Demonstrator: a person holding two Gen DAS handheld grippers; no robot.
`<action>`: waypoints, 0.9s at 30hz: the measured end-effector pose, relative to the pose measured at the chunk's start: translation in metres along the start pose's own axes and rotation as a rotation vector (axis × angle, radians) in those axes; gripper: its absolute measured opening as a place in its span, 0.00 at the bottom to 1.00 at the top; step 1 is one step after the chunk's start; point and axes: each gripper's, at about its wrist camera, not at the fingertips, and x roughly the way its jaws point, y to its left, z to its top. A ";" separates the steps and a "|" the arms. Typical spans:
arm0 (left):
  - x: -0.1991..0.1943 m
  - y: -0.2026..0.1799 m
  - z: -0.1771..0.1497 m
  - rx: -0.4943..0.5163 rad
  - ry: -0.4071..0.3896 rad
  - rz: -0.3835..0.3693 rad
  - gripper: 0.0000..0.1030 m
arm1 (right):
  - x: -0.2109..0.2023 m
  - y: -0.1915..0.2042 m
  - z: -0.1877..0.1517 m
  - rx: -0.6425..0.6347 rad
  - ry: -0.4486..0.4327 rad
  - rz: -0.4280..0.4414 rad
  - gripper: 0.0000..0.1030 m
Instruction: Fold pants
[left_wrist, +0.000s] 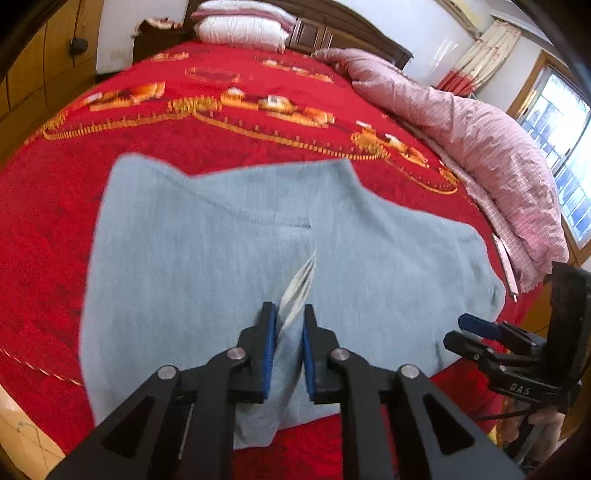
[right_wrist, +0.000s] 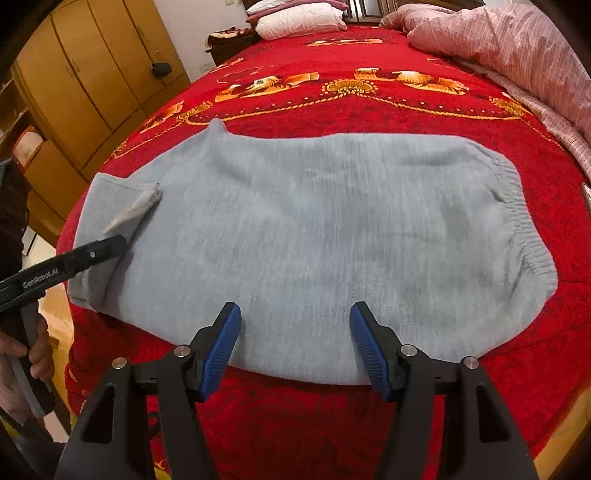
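pants (right_wrist: 314, 236): flat on red bed (right_wrist: 369, 110), near edge, ready to fold | left gripper (left_wrist: 290, 332): pinching leg-end fold, narrow, to lift it over | right gripper (right_wrist: 295, 332): wide, holding nothing, above near edge

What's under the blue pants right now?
The pants lie flat on the red blanket covering the bed. Blanket shows all around them; whatever lies directly beneath the fabric is hidden. The left gripper is closing on the cuff.
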 end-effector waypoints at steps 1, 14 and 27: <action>0.001 0.001 -0.001 -0.011 0.005 -0.009 0.25 | 0.001 -0.001 0.000 0.001 -0.001 0.001 0.62; -0.059 0.024 -0.012 -0.035 -0.108 0.077 0.62 | 0.003 0.025 0.021 -0.021 0.061 0.054 0.62; -0.063 0.075 -0.032 -0.110 -0.075 0.239 0.72 | 0.034 0.107 0.042 -0.155 0.147 0.169 0.62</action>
